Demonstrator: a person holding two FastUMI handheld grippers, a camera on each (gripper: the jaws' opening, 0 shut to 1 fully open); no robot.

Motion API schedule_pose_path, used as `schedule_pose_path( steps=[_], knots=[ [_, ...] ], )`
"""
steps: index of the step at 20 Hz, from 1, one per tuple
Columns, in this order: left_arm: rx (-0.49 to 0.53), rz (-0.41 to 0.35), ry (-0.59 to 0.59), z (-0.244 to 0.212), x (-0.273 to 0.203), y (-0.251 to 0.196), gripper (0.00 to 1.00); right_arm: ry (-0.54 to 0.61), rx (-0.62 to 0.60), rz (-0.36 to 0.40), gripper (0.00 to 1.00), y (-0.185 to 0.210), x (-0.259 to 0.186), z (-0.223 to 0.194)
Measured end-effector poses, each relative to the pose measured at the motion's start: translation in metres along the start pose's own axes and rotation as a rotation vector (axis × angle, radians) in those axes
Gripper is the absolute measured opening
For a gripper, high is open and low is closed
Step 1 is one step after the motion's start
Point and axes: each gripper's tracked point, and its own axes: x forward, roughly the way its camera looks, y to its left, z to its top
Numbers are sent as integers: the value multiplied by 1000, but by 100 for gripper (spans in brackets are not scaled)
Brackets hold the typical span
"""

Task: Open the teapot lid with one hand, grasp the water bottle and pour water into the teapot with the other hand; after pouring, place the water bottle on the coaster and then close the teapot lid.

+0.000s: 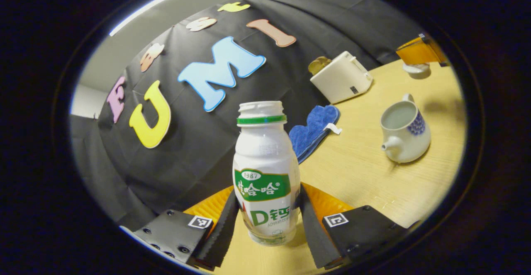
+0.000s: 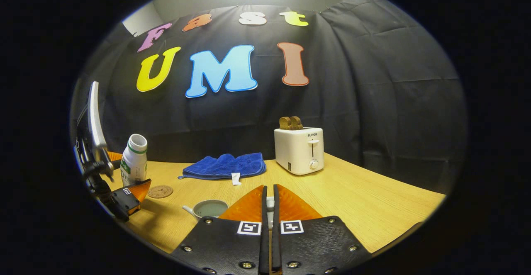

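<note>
Left gripper [image 1: 269, 194]: you clamp the uncapped water bottle [image 1: 265, 163] low on both sides, well left of the teapot [image 1: 404, 132].
Right gripper [image 2: 269, 188]: pinched on the lid [image 1: 417, 68], held above and behind the teapot so its mouth stays free.
Teapot: open on the table [image 1: 356, 175]; its water level can't be judged.
Coaster [image 2: 160, 191]: bare, left of the teapot.
Stage: fits before pouring or after.
Room: blue towel [image 1: 313, 132] and toaster [image 1: 340, 82] behind the teapot, against black cloth.

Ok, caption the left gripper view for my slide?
Left tool grips water bottle beside the open teapot.
</note>
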Motion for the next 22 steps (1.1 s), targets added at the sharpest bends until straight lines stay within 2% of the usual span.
schedule_pose_path(
  steps=[9, 10, 11, 16, 19, 20, 22],
  knots=[
    [319, -1, -49, 28, 11, -19, 87, -1, 40, -27, 3, -19, -9, -7],
    [349, -1, -54, 31, 11, -21, 82, -1, 48, -30, 3, -20, -9, -7],
    [373, -3, -60, 34, 11, -23, 87, -2, 55, -32, 3, -21, -9, -7],
    [469, 7, -75, 41, 9, -28, 87, -8, 65, -31, 3, -23, -12, -6],
    [552, 21, -95, 52, 11, -31, 78, -12, 65, -34, 3, -24, -13, -5],
    [575, 20, -100, 53, 9, -35, 87, -13, 67, -33, 3, -24, -13, -5],
    [614, 14, -111, 55, 10, -39, 87, -14, 72, -35, 3, -25, -14, -5]
  ],
)
